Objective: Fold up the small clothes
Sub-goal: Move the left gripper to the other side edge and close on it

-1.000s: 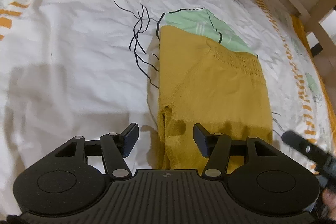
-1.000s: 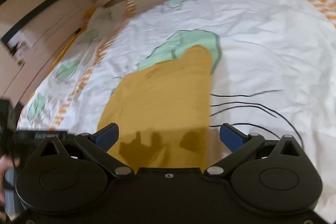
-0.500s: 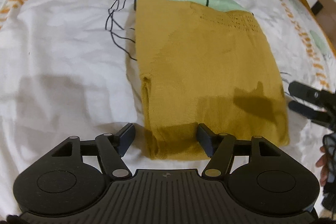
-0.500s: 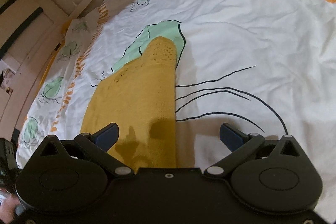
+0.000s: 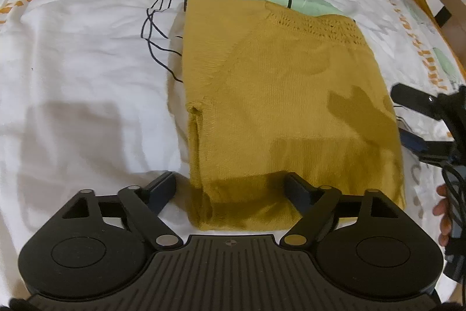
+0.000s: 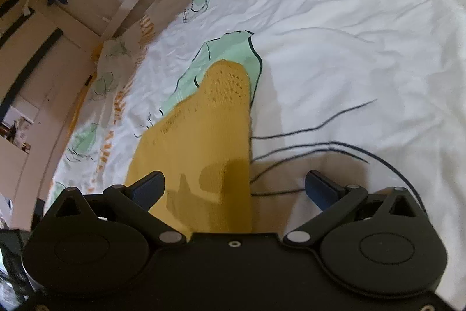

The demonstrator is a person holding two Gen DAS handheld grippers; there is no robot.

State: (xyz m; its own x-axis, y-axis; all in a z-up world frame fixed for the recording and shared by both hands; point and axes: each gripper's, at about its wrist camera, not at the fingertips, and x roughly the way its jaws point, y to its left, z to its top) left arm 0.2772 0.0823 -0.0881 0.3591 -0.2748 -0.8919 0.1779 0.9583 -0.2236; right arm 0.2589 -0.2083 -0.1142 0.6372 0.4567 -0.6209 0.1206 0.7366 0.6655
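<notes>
Left claw [image 5: 230, 188] tilted steeply down, just opened wide, straddling sweater [image 5: 285, 107] corner; right claw [image 6: 234, 185] wide, empty.

Left gripper [image 5: 230, 188]: matte black housing with a ribbed central plate bearing a small crosshair mark, two round discs at 4 and 8 o'clock, silver pivot pins on triangulated linkage arms, and dark rectangular fingers [image 5: 163, 188]. Right gripper [image 6: 234, 188]: the same black build with a smooth central plate carrying one small screw, silver pivot pins, and blue-padded fingers [image 6: 320, 190]. At 3 o'clock in the left view, a black cable ran beside the bare fingertips of the person's right hand [image 5: 442, 212].
</notes>
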